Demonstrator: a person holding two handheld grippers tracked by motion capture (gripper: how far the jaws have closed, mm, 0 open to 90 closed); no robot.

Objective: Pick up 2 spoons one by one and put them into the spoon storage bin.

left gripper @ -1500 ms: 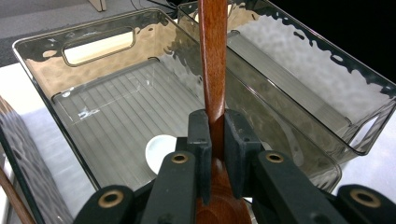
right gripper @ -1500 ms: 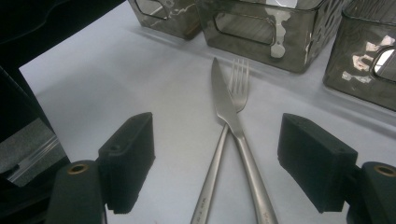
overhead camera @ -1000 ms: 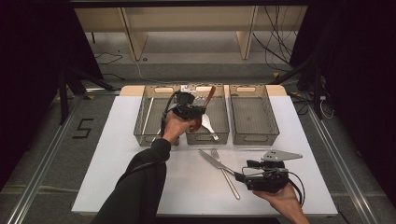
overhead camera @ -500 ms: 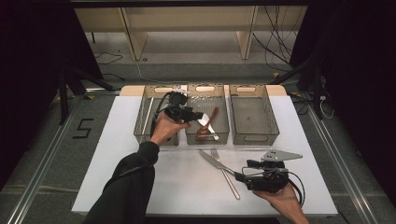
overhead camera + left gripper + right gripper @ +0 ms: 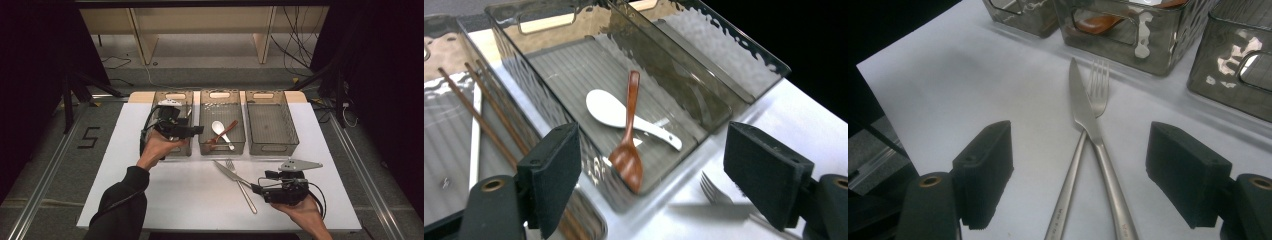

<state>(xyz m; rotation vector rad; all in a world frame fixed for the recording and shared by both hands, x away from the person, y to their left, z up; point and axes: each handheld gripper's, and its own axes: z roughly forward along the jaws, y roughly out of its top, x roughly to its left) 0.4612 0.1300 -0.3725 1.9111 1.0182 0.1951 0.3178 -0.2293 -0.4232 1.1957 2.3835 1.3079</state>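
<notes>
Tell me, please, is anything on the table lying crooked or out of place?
Yes. The knife and fork lie crossed on the bare table, outside the three bins. In the middle bin, the wooden spoon lies slanted across the white spoon. Nothing looks spilled or broken.

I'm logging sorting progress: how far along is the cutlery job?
Done: wooden spoon and white spoon lie in the middle bin, chopsticks in the left one. In hand: nothing; left gripper just opened, empty. Left: knife and fork before the open right gripper.
</notes>
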